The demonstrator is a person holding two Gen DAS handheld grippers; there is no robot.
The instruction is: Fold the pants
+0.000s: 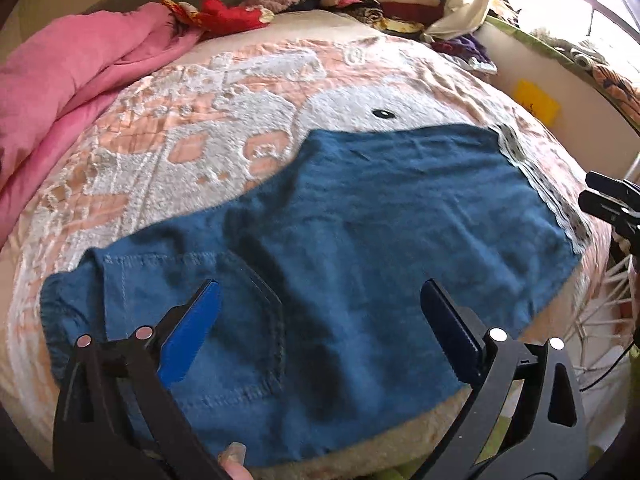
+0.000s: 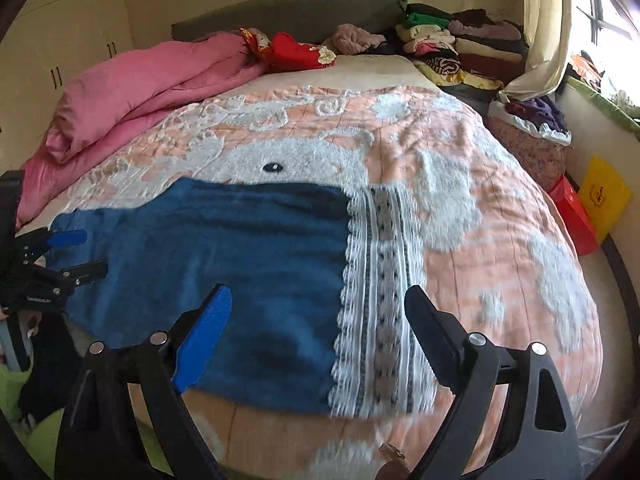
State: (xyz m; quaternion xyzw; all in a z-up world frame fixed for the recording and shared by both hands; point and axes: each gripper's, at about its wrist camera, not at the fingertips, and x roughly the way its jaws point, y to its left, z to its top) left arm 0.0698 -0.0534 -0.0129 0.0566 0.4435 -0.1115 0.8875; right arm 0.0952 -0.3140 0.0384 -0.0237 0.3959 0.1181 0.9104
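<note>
The blue denim pants (image 1: 340, 220) lie flat on the bed, waistband and back pocket at the left, lace-trimmed hem (image 1: 560, 208) at the right. My left gripper (image 1: 320, 292) is open and empty just above the pocket end. In the right wrist view the pants (image 2: 240, 248) spread leftward and the white lace hem (image 2: 380, 300) runs between my fingers. My right gripper (image 2: 318, 300) is open and empty above the hem end. The left gripper (image 2: 68, 256) shows at that view's left edge; the right gripper (image 1: 612, 200) shows at the left view's right edge.
The pants lie on a peach and white quilt (image 2: 500, 240). A pink duvet (image 2: 140, 92) is bunched at the far left. Stacks of folded clothes (image 2: 460, 40) sit at the headboard. A red box (image 2: 576, 216) and a yellow bag (image 2: 604, 196) stand by the right wall.
</note>
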